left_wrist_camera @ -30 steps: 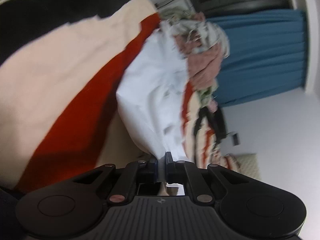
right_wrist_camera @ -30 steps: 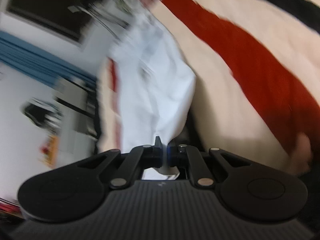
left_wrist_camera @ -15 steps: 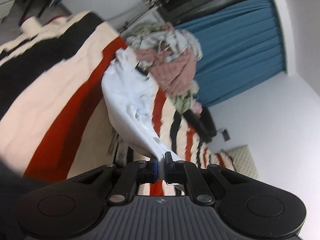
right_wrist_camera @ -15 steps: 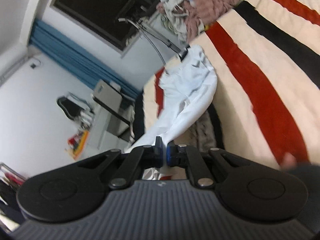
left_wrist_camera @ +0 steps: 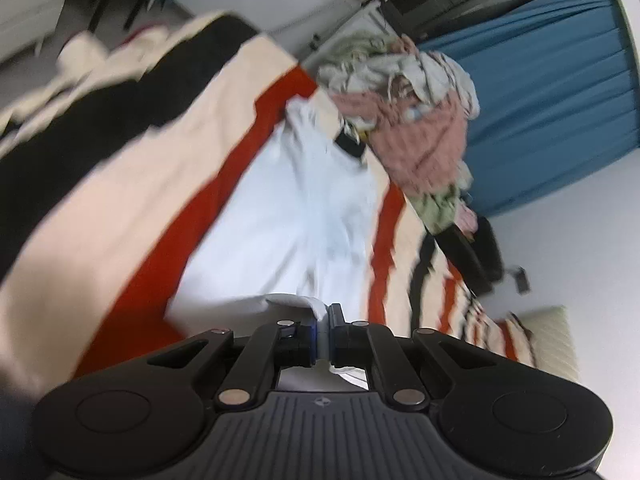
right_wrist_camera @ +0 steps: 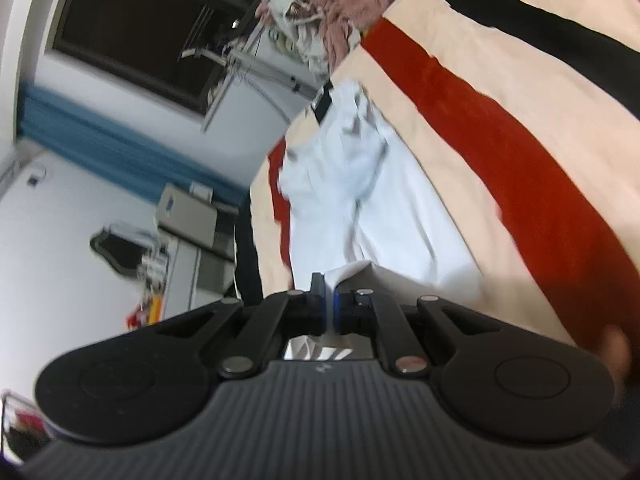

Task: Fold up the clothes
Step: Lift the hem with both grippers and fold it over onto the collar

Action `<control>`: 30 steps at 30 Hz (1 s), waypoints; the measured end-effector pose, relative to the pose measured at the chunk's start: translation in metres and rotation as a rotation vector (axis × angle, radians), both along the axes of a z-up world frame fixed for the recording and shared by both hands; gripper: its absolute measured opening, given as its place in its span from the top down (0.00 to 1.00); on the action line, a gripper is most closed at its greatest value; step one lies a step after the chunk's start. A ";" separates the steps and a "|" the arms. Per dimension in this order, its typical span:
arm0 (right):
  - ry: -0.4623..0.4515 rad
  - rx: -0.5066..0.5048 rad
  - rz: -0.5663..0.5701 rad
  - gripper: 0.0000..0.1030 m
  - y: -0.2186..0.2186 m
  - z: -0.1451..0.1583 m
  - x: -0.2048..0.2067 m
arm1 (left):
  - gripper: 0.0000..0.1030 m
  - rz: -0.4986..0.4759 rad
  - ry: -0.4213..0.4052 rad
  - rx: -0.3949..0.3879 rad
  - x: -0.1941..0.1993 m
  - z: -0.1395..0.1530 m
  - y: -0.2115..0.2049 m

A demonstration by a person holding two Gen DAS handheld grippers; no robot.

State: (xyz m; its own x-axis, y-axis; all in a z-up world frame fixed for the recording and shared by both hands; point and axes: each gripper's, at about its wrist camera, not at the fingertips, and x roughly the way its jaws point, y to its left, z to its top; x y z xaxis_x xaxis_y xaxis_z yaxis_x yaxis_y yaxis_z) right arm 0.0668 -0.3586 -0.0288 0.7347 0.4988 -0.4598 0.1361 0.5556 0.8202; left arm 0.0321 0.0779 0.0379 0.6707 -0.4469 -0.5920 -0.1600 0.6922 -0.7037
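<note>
A white garment (left_wrist_camera: 292,216) lies stretched out flat on the striped bed cover (left_wrist_camera: 120,208), its far end near a clothes pile. My left gripper (left_wrist_camera: 323,316) is shut on its near edge. In the right wrist view the same white garment (right_wrist_camera: 360,200) runs away from me along the bed, and my right gripper (right_wrist_camera: 329,292) is shut on its near edge too. Both views are motion-blurred.
A pile of unfolded clothes (left_wrist_camera: 416,120), pink, grey and green, sits at the far end of the bed, also in the right wrist view (right_wrist_camera: 320,8). Blue curtains (left_wrist_camera: 560,92) hang behind. A black bag (left_wrist_camera: 476,252) and a pillow (left_wrist_camera: 552,340) lie to the right.
The white garment hung bunched between the grippers and now lies spread flat on the bed. Both grippers moved down and back toward the near edge, still gripping it.
</note>
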 end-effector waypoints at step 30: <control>-0.159 -0.693 0.065 0.86 0.080 -0.089 0.227 | 0.76 -0.072 -0.241 0.641 0.225 -0.103 -0.079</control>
